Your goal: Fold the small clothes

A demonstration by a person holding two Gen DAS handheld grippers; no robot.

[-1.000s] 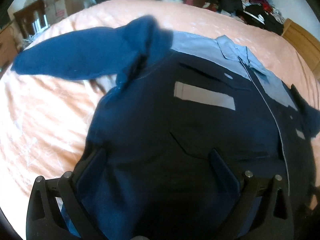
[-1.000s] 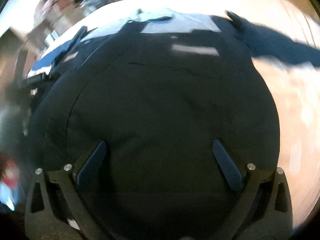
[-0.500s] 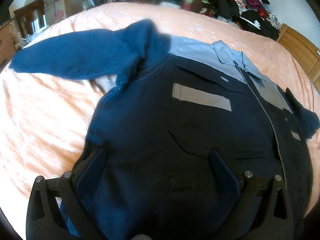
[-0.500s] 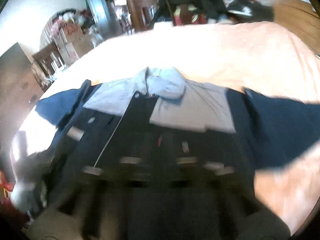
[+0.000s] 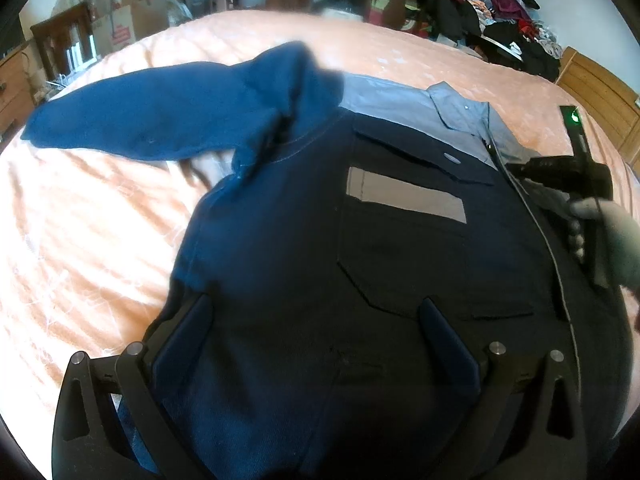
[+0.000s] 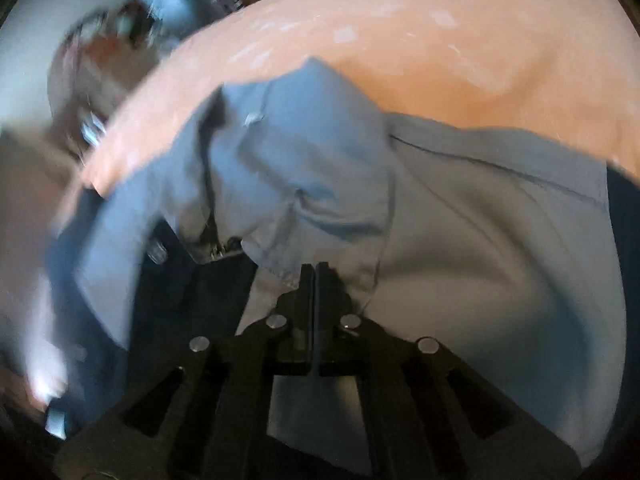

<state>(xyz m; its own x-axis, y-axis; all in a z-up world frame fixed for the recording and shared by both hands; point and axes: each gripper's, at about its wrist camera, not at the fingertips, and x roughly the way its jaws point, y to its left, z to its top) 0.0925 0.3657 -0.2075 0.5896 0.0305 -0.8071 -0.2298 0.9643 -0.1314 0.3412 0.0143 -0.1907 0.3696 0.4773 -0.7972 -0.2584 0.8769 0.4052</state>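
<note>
A small jacket (image 5: 400, 248) lies face up on the orange bedspread (image 5: 92, 232), with a dark navy body, a grey yoke and collar (image 5: 452, 108), and a blue sleeve (image 5: 152, 120) spread out to the left. My left gripper (image 5: 316, 304) hangs open over the jacket's lower front, fingers wide apart and holding nothing. My right gripper (image 6: 314, 276) is shut, its tips pinching the lower edge of the bunched grey collar (image 6: 304, 168). In the left wrist view the right gripper (image 5: 560, 172) sits at the jacket's zip, held by a gloved hand (image 5: 616, 236).
A heap of mixed clothes (image 5: 480, 4) lies beyond the bed's far edge. Cardboard boxes (image 5: 120, 28) and a wooden chair (image 5: 64, 40) stand at the far left. A wooden bed frame (image 5: 600, 84) runs along the right. Bare bedspread lies left of the jacket.
My right gripper has travelled from the jacket's lower body up to the collar and shut there. The left gripper has stayed open over the lower front, drawn back slightly.
</note>
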